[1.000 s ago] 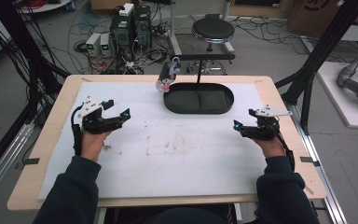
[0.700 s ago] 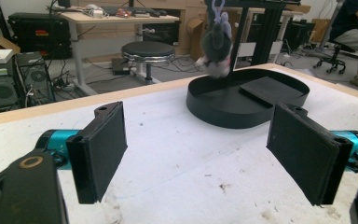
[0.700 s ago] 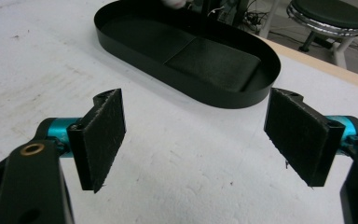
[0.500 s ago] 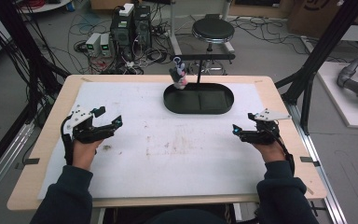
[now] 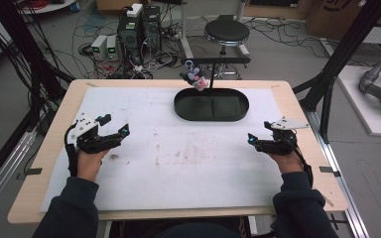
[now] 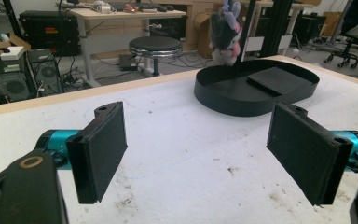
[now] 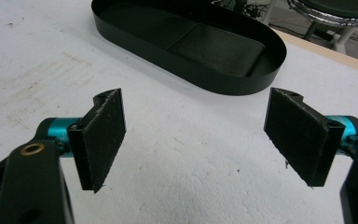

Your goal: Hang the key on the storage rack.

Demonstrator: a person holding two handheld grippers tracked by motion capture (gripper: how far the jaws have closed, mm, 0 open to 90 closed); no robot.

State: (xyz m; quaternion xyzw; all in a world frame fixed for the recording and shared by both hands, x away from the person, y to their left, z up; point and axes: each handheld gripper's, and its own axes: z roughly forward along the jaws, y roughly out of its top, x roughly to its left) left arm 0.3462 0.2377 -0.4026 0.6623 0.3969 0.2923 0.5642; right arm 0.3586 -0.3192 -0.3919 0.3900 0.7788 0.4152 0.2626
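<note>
A black oval tray (image 5: 211, 118) sits at the far middle of the white table mat (image 5: 178, 168). A small plush toy (image 5: 195, 78) hangs from a black stand's bar (image 5: 223, 60) just above the tray's far rim. My left gripper (image 5: 116, 124) rests at the left of the mat, open, with nothing between its jaws. My right gripper (image 5: 252, 140) rests at the right, also open and holding nothing. In the left gripper view the gripper (image 6: 198, 135) faces the tray (image 6: 228, 98) and the toy (image 6: 224, 32). In the right gripper view the gripper (image 7: 193, 130) faces the tray (image 7: 223, 84).
The mat bears faint stains (image 5: 178, 153) near its middle. Beyond the table's wooden far edge (image 5: 129, 83) stand a round stool (image 5: 226, 32), computer boxes (image 5: 139, 25) and loose cables. Black frame posts (image 5: 337, 64) rise at the right.
The hanging plush toy has swung to the right, over the tray's far rim. My left gripper has shifted left and nearer the person. The right gripper has barely moved.
</note>
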